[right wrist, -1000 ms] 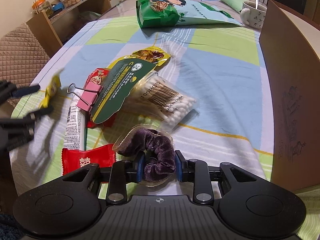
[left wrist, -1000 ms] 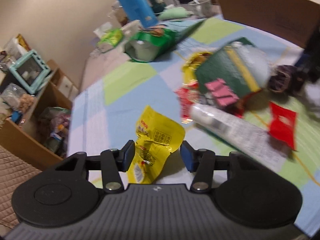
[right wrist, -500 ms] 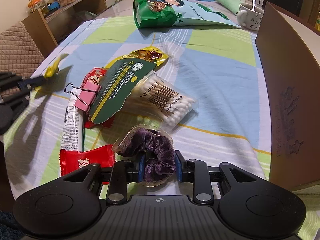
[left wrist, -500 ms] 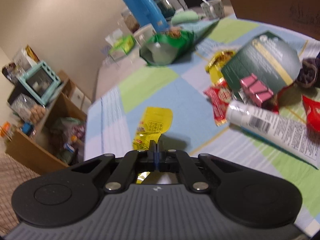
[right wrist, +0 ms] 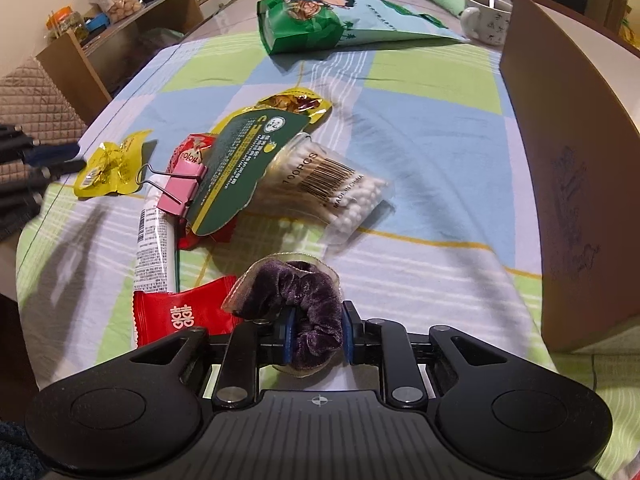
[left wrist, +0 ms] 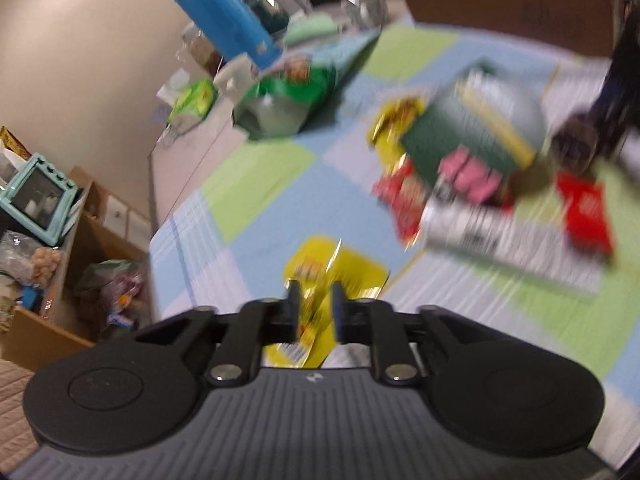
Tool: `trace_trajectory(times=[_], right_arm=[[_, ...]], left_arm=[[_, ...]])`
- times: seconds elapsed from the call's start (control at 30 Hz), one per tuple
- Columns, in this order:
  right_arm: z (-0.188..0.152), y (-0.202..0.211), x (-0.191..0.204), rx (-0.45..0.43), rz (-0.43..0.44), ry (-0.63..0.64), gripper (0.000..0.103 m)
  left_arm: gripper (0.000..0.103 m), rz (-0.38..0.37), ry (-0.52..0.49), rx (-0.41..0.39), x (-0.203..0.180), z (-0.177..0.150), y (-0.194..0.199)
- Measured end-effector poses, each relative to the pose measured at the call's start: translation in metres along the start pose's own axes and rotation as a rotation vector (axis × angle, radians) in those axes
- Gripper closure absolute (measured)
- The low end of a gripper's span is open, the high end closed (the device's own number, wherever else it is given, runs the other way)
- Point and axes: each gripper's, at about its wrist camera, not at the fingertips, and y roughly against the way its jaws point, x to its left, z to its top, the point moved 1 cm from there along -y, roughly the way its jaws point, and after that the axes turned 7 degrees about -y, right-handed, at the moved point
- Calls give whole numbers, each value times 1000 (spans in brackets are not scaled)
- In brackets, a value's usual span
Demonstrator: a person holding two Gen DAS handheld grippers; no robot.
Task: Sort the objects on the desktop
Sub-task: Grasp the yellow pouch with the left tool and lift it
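Our tongs at the table

Right tongs (right wrist: 316, 336) clamp the purple scrunchie (right wrist: 308, 300); left tongs (left wrist: 316, 312), just reopening, stand narrow around the yellow packet (left wrist: 332, 276).

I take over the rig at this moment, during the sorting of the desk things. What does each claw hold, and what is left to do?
Left claw: open, has just been opening; the crumpled yellow foil packet sits between its fingers, apparently not pinched.
Right claw: has just been closing, shut on the purple velvet scrunchie in clear wrap.
On the checked cloth: pink binder clip, bag of cotton swabs, white tube, red sachet.
Done: nothing visibly sorted.
Left: everything; the brown cardboard box stands on the right.
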Motion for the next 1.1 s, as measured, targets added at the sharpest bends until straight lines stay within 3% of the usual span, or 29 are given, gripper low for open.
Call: trace_trajectory(times=[0.03, 0.13, 0.23, 0.37, 0.43, 0.53, 0.57, 0.63, 0.73, 0.8, 0.83, 0.87, 0.9, 1.1], right_arm=[[-1, 0, -1, 2, 2, -8, 82], [-2, 0, -3, 7, 10, -33, 82], [-1, 0, -5, 7, 14, -43, 82], [0, 0, -5, 6, 30, -52, 82], [0, -1, -6, 6, 40, -57, 73], [1, -2, -4, 3, 44, -50, 70], [2, -2, -3, 3, 43, -44, 70], [3, -3, -3, 5, 43, -40, 70], [5, -4, -4, 6, 43, -40, 70], [6, -5, -2, 7, 37, -26, 70], [6, -5, -1, 7, 32, -17, 70], [6, -5, 0, 8, 27, -8, 70], [6, -6, 1, 8, 22, 1, 70], [5, -8, 3, 7, 12, 24, 70]], left_arm=[[66, 7, 15, 13, 2, -3, -4], [54, -38, 135, 42, 17, -8, -16], [34, -56, 309, 82, 38, -12, -28], [30, -146, 628, 135, 72, -32, -43], [28, -202, 815, 162, 86, -48, -49], [28, -300, 1080, 177, 100, -71, -60], [26, -303, 1131, 163, 102, -74, -62], [27, -299, 1142, 160, 103, -69, -62], [46, -290, 1078, 149, 100, -56, -63], [51, -291, 1023, 141, 95, -46, -65], [62, -295, 1020, 123, 95, -44, -63], [88, -303, 1013, 107, 96, -42, -60], [102, -307, 997, 105, 96, -40, -60], [103, -491, 1000, 77, 89, -39, -62]])
